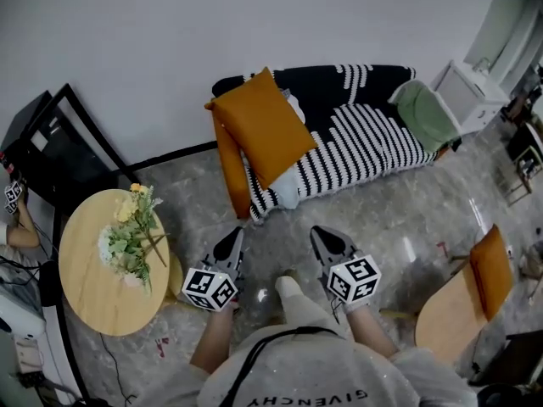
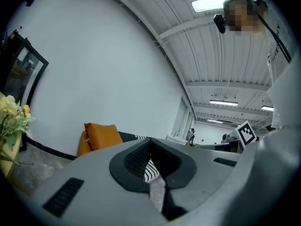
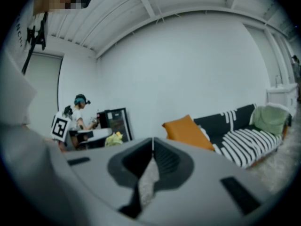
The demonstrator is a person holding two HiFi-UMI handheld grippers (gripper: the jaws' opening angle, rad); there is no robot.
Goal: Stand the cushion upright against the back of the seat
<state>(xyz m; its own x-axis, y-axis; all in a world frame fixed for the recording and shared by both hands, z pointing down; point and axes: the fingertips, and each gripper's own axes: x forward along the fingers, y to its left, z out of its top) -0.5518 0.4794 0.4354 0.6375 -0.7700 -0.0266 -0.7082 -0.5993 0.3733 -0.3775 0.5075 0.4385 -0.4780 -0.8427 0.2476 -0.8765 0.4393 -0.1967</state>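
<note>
Left gripper (image 1: 232, 237) and right gripper (image 1: 321, 234) hang empty, jaws pressed together; orange cushion (image 1: 263, 125) leans askew at twelve o'clock on the striped sofa (image 1: 365, 147), at its left end; I'd spread both jaws, pinch opposite edges, then seat its base squarely against the backrest (image 1: 339, 83).

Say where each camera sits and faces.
Head view: on the person's head, looking steeply down at the sofa; the left gripper, right gripper and forearms show.
Left gripper view: rides that gripper, facing the wall; shut jaws show.
Right gripper view: rides that gripper, facing the sofa; shut jaws show.
All three share the orange cushion.
</note>
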